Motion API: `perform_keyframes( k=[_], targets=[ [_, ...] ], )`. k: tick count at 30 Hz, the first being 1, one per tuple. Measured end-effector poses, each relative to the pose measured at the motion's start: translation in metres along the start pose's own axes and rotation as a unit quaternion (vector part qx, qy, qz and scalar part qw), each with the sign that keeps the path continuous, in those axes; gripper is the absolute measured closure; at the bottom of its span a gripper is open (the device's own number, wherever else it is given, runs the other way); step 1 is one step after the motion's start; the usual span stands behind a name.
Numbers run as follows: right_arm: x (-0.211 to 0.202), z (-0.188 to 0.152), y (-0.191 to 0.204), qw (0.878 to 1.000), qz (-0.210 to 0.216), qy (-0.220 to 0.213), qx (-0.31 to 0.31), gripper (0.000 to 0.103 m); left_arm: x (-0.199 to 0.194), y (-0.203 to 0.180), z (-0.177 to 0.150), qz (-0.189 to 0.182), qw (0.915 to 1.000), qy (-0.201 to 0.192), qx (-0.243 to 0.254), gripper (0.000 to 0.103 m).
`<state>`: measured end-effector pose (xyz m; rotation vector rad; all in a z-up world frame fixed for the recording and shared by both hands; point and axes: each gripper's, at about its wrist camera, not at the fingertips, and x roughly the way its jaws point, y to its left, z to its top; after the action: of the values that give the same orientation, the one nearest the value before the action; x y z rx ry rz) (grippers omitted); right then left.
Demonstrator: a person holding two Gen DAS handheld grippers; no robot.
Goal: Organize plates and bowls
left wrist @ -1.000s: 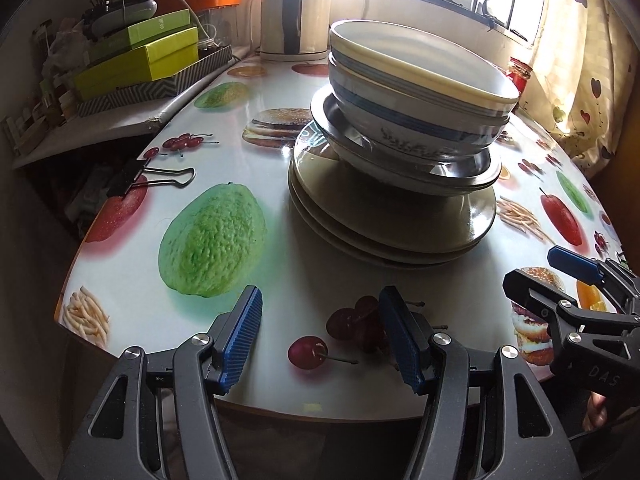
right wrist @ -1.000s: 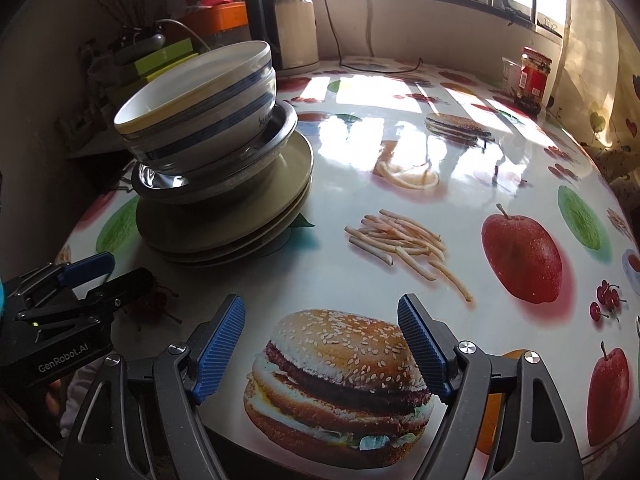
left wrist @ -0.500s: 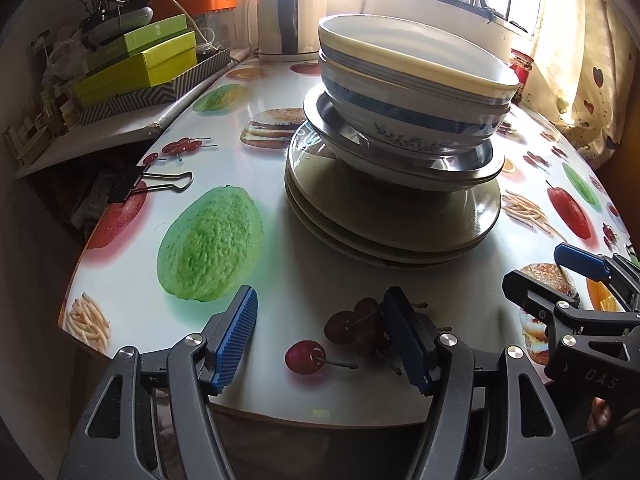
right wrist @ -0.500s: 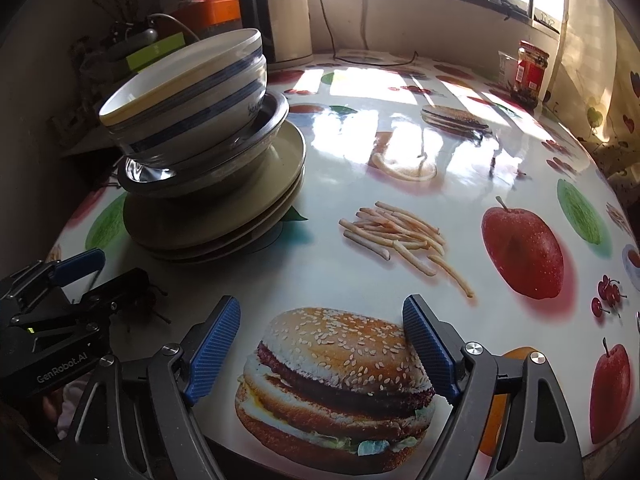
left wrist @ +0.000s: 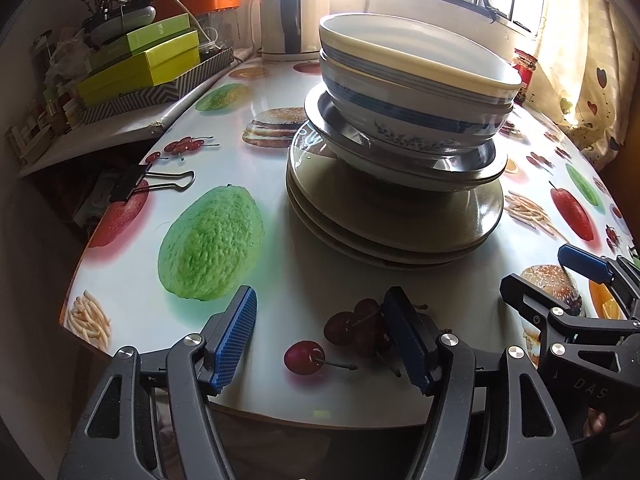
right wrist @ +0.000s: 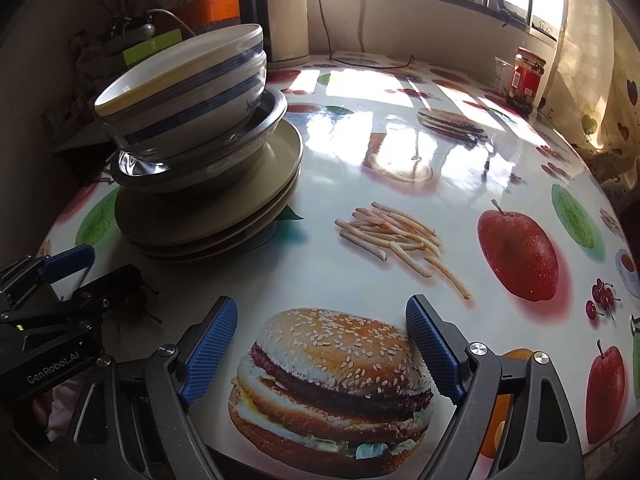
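Observation:
One stack stands on the fruit-print table (left wrist: 132,280). Two white bowls with blue bands (left wrist: 416,80) nest in a steel dish (left wrist: 460,164), which rests on three beige plates (left wrist: 392,220). In the right wrist view the bowls (right wrist: 188,92) and plates (right wrist: 224,208) are at the upper left. My left gripper (left wrist: 320,320) hovers open over the table's near edge, short of the stack, nothing between its blue pads. My right gripper (right wrist: 322,320) is over the printed burger, to the right of the stack; its jaws are opening and hold nothing. Each gripper shows in the other's view (left wrist: 560,276) (right wrist: 100,268).
A black binder clip (left wrist: 152,180) lies at the table's left rim. Green boxes (left wrist: 140,64) sit on a side shelf beyond it. A kettle (right wrist: 286,20) stands at the back and a red-lidded jar (right wrist: 528,80) near the window. The table edge runs just under both grippers.
Both grippers' jaws stand a little wider than a second ago. The stack and both hands have stayed where they were.

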<state>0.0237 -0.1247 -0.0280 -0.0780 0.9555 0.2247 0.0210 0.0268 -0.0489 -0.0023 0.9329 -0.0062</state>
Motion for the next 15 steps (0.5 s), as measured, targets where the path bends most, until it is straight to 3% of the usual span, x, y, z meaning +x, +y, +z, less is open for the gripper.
perform_keyframes(
  k=[15],
  targets=[
    [-0.0005, 0.0000, -0.0008, 1.000, -0.003, 0.000, 0.001, 0.015, 0.0001, 0.0005, 0.0002, 0.000, 1.0000, -0.001, -0.001, 0.035]
  ],
)
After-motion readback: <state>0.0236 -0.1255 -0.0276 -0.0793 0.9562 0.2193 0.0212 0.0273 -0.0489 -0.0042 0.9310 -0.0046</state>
